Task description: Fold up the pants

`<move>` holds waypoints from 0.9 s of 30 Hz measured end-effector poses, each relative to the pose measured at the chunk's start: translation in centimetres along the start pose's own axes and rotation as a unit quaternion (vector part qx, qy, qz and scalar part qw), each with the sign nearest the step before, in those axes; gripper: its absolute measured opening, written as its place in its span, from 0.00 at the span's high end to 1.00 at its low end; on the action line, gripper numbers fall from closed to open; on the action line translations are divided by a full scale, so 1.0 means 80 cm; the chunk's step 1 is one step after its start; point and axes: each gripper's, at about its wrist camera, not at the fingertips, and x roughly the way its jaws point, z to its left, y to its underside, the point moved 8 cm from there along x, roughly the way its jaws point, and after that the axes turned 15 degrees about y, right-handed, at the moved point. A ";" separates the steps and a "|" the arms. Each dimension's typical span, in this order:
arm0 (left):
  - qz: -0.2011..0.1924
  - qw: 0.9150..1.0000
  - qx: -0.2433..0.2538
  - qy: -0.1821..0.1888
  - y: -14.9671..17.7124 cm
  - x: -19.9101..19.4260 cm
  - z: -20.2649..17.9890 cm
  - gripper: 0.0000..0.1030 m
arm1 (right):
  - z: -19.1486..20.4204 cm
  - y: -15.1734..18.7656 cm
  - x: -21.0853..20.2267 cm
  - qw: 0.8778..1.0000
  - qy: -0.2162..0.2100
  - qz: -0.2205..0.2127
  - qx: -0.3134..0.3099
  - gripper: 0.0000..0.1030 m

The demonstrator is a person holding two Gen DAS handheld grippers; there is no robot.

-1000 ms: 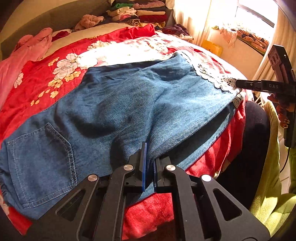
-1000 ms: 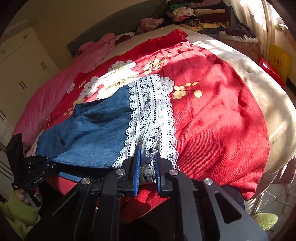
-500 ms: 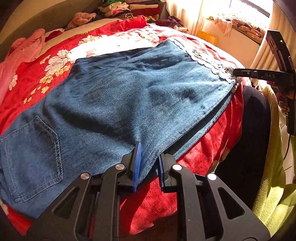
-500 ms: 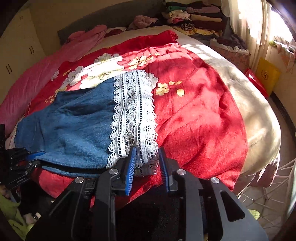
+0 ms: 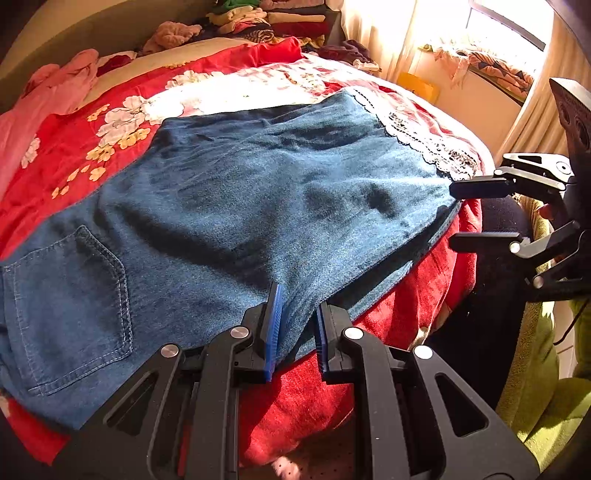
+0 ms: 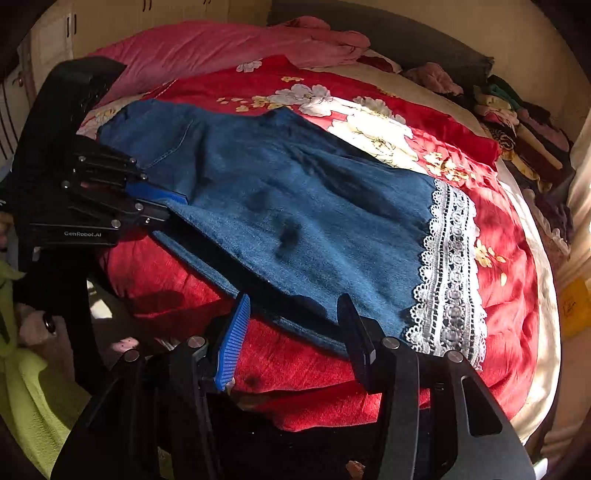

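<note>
Blue denim pants [image 5: 236, 206] with a white lace hem [image 5: 421, 133] lie folded leg over leg on a red floral bedspread [image 5: 59, 162]. A back pocket [image 5: 70, 295] shows at the left. My left gripper [image 5: 295, 325] sits at the near fold edge with its jaws a little apart and the denim edge between them. My right gripper [image 6: 291, 332] is wide open at the near edge of the pants [image 6: 303, 214], left of the lace hem [image 6: 450, 273], holding nothing. It also shows in the left wrist view [image 5: 480, 210].
A pink blanket [image 6: 221, 48] lies along the far side of the bed. Stacked folded clothes [image 5: 273, 22] sit beyond the bed. A lime-green cloth [image 5: 539, 387] hangs by the near bed edge. A window with curtains [image 5: 498, 33] is at the right.
Both grippers opened. The right one let go of the lace hem, opened wide and swung left along the near edge. The left one's jaws parted slightly around the denim edge.
</note>
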 end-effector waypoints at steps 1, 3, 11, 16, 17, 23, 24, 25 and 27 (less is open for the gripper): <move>-0.001 1.000 -0.001 0.000 0.000 0.000 0.000 0.91 | 0.005 -0.001 0.005 1.000 0.010 0.002 -0.015 0.53; -0.001 1.000 -0.001 0.001 -0.001 -0.001 -0.002 0.90 | 0.010 0.001 0.017 0.998 0.038 0.008 -0.044 0.53; 0.004 1.000 0.003 0.011 0.003 -0.004 -0.006 0.90 | -0.002 0.013 0.022 0.999 0.009 0.022 -0.026 0.95; 0.020 1.000 0.004 0.017 0.013 0.005 -0.009 0.87 | 0.000 0.028 0.023 0.999 -0.016 0.048 -0.007 0.92; 0.023 1.000 0.001 0.017 0.014 0.008 -0.007 0.86 | 0.000 0.031 0.027 0.998 -0.016 0.056 -0.001 0.91; 0.013 1.000 -0.002 0.002 0.018 -0.017 0.001 0.49 | -0.036 0.028 -0.005 0.996 -0.044 0.034 0.063 0.72; 0.003 1.000 -0.003 -0.002 0.018 -0.029 0.004 0.48 | -0.050 0.027 -0.012 0.996 -0.041 0.026 0.079 0.71; -0.007 1.000 -0.009 -0.008 0.018 -0.041 0.010 0.46 | -0.065 0.026 -0.018 0.995 -0.035 0.018 0.096 0.68; -0.033 0.998 -0.032 -0.033 0.018 -0.070 0.034 0.39 | -0.093 0.025 -0.023 0.992 -0.019 0.007 0.126 0.64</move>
